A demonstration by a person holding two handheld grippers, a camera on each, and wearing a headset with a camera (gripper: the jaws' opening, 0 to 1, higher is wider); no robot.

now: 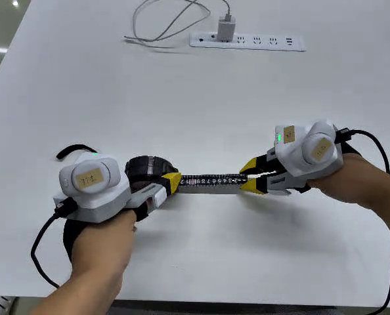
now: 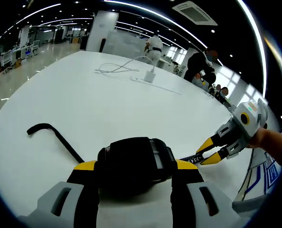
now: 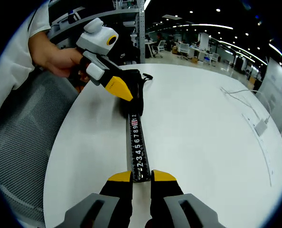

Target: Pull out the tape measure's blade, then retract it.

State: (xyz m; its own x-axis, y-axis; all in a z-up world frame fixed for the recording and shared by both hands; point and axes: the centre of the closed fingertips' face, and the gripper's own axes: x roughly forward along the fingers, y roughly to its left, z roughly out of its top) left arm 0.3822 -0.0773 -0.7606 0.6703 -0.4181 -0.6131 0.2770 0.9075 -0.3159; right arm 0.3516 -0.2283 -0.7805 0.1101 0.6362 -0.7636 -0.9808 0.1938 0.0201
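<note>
I note left gripper (image 2: 136, 167) clamped on tape measure case (image 1: 146, 169) | right gripper (image 3: 141, 176) pinching blade (image 3: 136, 142) tip | blade's long axis runs straight between both.

Smooth matt table (image 1: 182, 98); matt black plastic tape measure (image 2: 134, 161).
</note>
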